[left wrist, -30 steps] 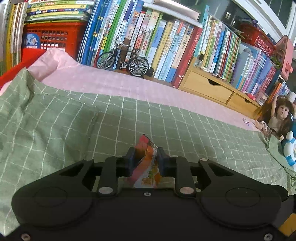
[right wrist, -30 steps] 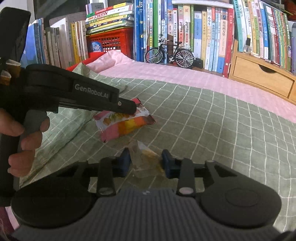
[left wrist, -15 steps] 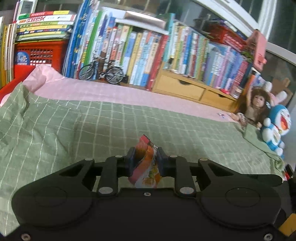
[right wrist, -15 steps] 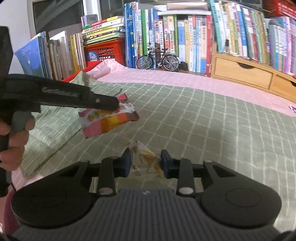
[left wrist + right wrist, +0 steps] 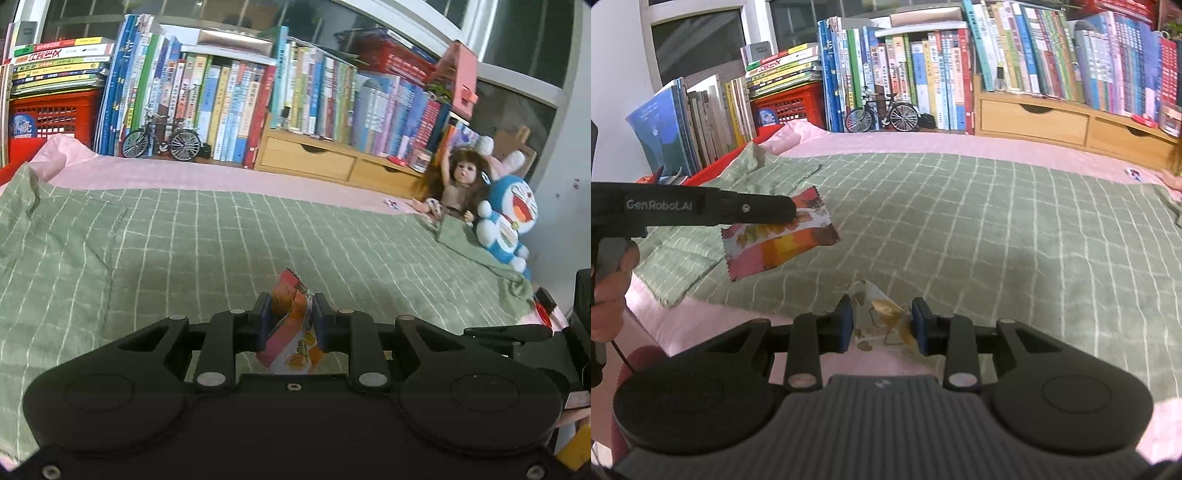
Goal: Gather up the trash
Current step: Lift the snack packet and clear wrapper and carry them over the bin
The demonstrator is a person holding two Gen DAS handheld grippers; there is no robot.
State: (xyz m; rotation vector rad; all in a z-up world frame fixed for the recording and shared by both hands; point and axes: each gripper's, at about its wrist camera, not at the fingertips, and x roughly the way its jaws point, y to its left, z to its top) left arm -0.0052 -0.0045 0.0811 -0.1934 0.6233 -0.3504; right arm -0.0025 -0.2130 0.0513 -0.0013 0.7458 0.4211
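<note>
1. Above the green blanket, the left claw grips a colourful snack wrapper; the right claw grips a clear crumpled wrapper.
2. Step: carrying; next probably needs a bin, not visible.

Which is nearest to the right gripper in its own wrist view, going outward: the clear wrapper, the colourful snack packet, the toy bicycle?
1. Clear wrapper: pinched between the right gripper pads.
2. Colourful snack packet: up and left, held by the left gripper above the green blanket.
3. Toy bicycle: far back, against the books.
</note>
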